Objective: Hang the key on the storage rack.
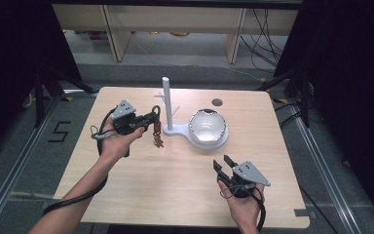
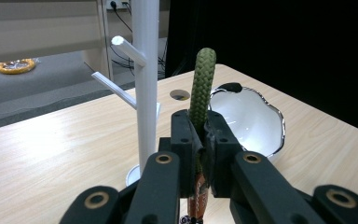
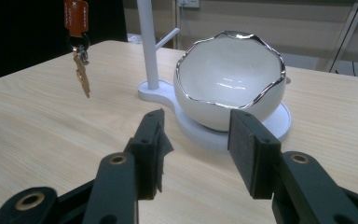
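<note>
One readable mark — a black "5" on the grey floor (image 1: pixel 14 146), left of the table (image 1: pixel 126 195), mid-left of the high view. Orange key tag (image 3: pixel 76 16) print — too small to read.

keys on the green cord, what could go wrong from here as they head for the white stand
1. The left claw pinches the green cord low on its loop, so little loop may stand free to slip over a peg.
2. The keys dangle freely under the orange tag; a swing could knock the stand's post or the silver-rimmed bowl beside it.
3. The stand looks light, so a nudge might shift or tip it.
</note>
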Available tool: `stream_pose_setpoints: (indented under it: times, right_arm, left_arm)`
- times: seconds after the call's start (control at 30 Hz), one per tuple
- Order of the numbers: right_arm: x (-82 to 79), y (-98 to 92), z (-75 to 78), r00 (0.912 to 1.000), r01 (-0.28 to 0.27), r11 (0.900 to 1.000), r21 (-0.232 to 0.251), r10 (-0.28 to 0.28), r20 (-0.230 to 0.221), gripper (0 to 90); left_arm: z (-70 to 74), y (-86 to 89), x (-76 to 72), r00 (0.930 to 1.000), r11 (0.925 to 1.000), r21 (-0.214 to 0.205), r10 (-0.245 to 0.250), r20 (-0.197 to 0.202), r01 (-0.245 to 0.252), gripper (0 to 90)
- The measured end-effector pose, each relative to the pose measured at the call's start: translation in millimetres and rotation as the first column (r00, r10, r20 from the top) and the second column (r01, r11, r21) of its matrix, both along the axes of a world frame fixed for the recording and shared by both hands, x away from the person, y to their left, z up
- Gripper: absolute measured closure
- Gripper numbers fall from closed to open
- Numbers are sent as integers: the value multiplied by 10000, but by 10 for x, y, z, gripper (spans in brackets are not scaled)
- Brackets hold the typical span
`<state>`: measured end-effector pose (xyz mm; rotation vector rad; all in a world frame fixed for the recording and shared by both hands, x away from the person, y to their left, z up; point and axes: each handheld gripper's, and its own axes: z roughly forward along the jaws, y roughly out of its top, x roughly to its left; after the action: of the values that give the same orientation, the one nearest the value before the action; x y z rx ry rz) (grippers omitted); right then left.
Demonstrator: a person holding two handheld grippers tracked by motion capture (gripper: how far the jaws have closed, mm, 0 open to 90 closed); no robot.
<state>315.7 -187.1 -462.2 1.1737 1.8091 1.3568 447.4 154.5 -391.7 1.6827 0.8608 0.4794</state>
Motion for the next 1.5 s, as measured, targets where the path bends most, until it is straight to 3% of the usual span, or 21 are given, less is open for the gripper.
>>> stream_pose_setpoints:
  times: [0.23,0.27,0.43,0.47,0.57,1.17,1.33,1.4,1.5]
  right_arm:
    - [17,10,-17,9998,-202,9998,60,202,11,571]
    - [20,1,-19,9997,-143,9996,-224,147,199,571]
    - [21,-4,-21,9997,-175,9994,-310,181,184,571]
    - [11,9,-24,9999,-127,9999,-48,127,-71,571]
    - [7,6,-24,9999,-77,9999,-133,76,-104,571]
    - [14,5,-30,9999,-161,9999,-1,161,-3,571]
    - [7,3,-28,9999,-109,9999,-121,107,-128,570]
    - [-15,24,-26,9992,20,9999,149,-14,-400,570]
    - [13,10,-39,9999,-120,9999,-60,120,-104,570]
  left_arm:
    - [7,23,81,9999,9999,60,101,-43,-101,832]
    - [4,29,108,9999,9999,98,111,-80,-110,832]
    - [4,36,152,9998,9999,89,121,-144,-120,832]
    - [6,38,159,9998,9999,115,123,-159,-121,832]
    - [12,38,185,9997,9998,109,153,-180,-151,832]
    - [88,17,319,9989,9989,223,417,-191,-413,832]
    - [90,32,342,9984,9984,180,532,-183,-529,832]
    - [86,49,342,9980,9980,196,605,-201,-601,832]
    - [79,78,347,9968,9969,218,760,-257,-754,832]
